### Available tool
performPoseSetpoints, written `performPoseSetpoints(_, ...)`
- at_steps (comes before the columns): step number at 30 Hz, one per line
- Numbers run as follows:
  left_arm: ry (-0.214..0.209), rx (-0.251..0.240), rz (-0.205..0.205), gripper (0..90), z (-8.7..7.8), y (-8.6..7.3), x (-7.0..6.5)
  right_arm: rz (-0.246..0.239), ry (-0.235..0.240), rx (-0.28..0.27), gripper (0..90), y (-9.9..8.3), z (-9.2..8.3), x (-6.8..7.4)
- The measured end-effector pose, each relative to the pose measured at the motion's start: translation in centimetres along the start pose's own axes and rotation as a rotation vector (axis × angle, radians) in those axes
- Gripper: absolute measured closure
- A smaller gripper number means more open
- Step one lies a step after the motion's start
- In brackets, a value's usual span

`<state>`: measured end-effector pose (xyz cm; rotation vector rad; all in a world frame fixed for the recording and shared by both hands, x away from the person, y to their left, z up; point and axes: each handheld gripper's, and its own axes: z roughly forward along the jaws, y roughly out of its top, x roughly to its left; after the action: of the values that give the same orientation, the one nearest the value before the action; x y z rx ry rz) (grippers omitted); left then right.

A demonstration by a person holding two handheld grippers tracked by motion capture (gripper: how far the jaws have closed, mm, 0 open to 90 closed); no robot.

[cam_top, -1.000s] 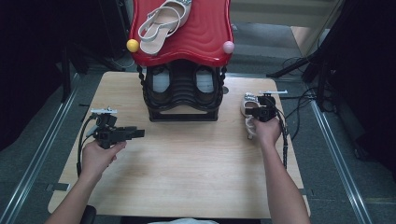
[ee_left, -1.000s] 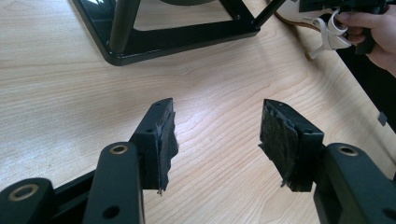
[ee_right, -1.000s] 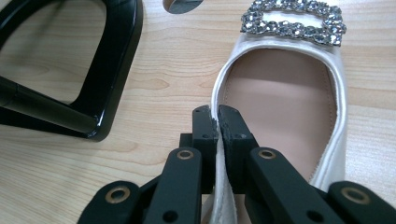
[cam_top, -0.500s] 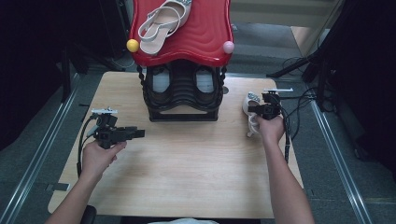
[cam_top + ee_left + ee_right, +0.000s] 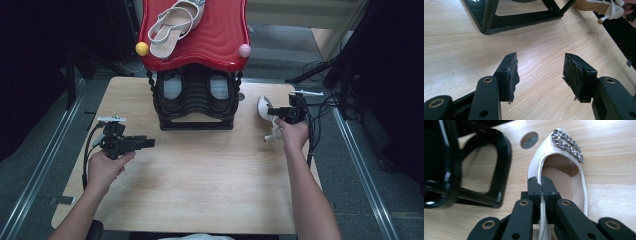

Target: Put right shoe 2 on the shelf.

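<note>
White shoe (image 5: pixel 564 167) toe points away from right gripper (image 5: pixel 541 188), clamped on side wall; heel seemingly lower. Left gripper (image 5: pixel 540 72) wide.

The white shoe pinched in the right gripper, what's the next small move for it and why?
Probably lift it higher and carry it toward the red top shelf. The right gripper is shut on the side wall of the white shoe, the matching sandal lies alone up there, and the black rack stands close beside the shoe.
</note>
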<state>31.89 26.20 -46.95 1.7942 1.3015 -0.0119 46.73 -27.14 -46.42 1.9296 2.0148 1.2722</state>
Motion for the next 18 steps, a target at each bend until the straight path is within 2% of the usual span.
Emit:
performPoseSetpoints(10, 0.000, -0.004, 0.000, 45.3, 0.0, 0.0, 0.0, -0.005, 0.040, -0.002, 88.8, 1.1, -1.1, 1.0)
performPoseSetpoints(18, -0.002, -0.007, 0.003, 45.3, -0.1, 0.0, 0.0, 0.001, 0.082, -0.023, 88.8, 2.6, -2.3, 2.5)
